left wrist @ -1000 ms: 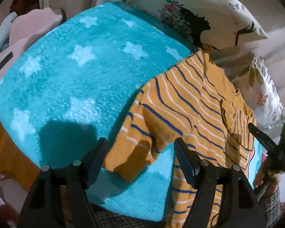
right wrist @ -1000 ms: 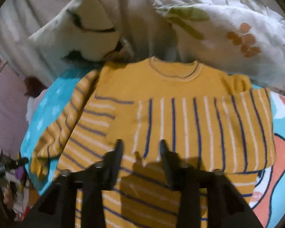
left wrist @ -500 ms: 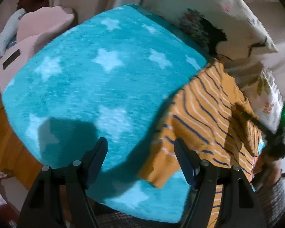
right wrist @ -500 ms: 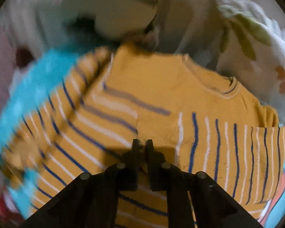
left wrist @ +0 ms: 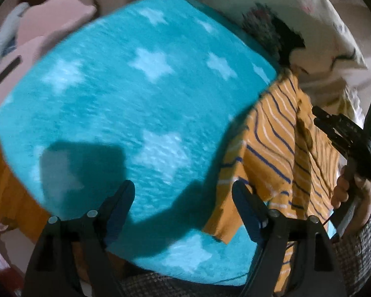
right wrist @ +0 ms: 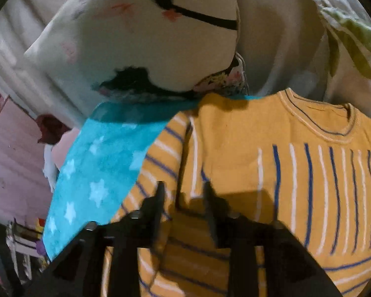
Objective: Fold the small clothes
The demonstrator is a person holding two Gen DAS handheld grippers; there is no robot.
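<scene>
An orange sweater with blue and white stripes (right wrist: 247, 148) lies on a turquoise star blanket (left wrist: 126, 104). One sleeve is folded across the chest. In the left wrist view the sweater (left wrist: 272, 133) lies at the right, its other sleeve cuff close to my right fingertip. My left gripper (left wrist: 183, 195) is open and empty above the blanket. My right gripper (right wrist: 183, 195) hovers over the sweater near the sleeve seam, jaws a little apart and empty. It also shows in the left wrist view (left wrist: 343, 128) above the sweater.
A white patterned pillow (right wrist: 141, 39) and a leaf-print pillow (right wrist: 346, 24) stand behind the sweater. A pink object (left wrist: 37, 37) lies past the blanket's far left edge. The blanket's near edge drops off by my left gripper.
My right gripper has opened and shifted left toward the sleeve side. My left gripper has swung left, so the sweater now sits further right in its view.
</scene>
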